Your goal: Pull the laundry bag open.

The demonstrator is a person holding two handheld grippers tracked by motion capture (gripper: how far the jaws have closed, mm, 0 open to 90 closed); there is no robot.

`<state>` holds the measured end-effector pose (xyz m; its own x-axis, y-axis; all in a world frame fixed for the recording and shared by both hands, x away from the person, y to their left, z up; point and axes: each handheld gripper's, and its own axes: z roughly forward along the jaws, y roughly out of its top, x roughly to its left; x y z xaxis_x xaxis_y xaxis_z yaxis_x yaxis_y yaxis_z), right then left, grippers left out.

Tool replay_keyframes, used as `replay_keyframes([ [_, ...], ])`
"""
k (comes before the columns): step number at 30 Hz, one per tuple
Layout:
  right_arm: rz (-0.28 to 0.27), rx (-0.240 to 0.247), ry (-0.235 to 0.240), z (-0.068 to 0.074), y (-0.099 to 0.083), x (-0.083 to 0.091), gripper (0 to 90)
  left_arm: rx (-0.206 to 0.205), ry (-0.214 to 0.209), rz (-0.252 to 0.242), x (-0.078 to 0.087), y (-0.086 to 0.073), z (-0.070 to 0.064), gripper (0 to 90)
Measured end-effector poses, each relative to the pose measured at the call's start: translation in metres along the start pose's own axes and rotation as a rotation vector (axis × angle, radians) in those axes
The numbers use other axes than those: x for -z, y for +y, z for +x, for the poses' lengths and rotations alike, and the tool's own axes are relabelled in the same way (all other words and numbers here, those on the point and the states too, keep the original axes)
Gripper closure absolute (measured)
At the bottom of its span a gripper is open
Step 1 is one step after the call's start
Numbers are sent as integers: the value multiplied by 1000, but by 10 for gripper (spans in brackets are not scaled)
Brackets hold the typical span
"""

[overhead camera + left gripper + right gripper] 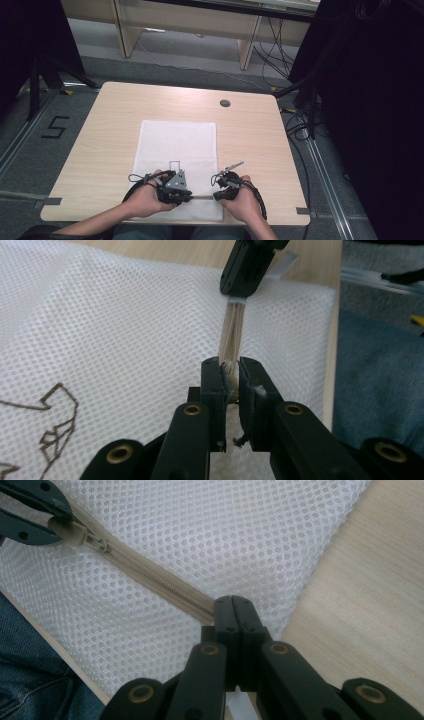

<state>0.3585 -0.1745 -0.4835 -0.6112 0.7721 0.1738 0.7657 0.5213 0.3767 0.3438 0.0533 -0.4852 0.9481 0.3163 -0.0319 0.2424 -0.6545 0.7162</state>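
Floor (30, 150) by table (250, 130) marked "5" (54, 127) in tape.

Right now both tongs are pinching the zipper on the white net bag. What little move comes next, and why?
Probably slide the left tongs along the beige zipper toward the right tongs. The left ones pinch the pull end, the right ones clamp the far end, holding the mesh bag taut.
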Motion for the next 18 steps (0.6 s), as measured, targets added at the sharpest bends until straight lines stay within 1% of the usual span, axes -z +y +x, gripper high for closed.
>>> replay_keyframes([
  [1,-7,18,2,-1,0,0,900,-1,0,-2,0,-1,0,815],
  [2,-9,17,3,-1,0,0,900,7,7,2,1,-1,-1,815],
  [3,4,-2,-1,0,0,0,900,-4,5,4,2,-1,0,815],
  [4,1,5,0,0,0,0,900,2,5,2,2,-1,0,815],
  [5,-7,19,2,-1,0,0,900,0,3,3,1,-1,0,815],
  [6,-9,17,2,-1,0,0,900,0,2,3,1,-1,0,815],
  [7,3,-4,-3,0,0,0,900,-5,8,6,2,-1,0,815],
  [8,2,-7,-4,0,0,0,900,-4,5,2,2,-1,0,815],
  [9,-9,17,-1,-1,0,0,900,-4,6,3,2,-1,0,815],
  [11,-10,17,0,-1,0,0,900,-4,9,9,2,-1,0,815],
  [13,-10,15,0,-1,0,0,900,-4,8,3,2,-2,1,815],
  [14,-10,16,0,-1,0,0,900,-9,14,15,3,-2,1,815],
  [15,-10,16,-1,-1,0,0,900,-10,12,9,3,-2,1,815],
  [16,-10,16,0,-1,0,0,900,0,7,2,3,-2,1,815],
  [18,-9,19,1,-1,0,0,900,0,2,1,3,-2,1,815],
])
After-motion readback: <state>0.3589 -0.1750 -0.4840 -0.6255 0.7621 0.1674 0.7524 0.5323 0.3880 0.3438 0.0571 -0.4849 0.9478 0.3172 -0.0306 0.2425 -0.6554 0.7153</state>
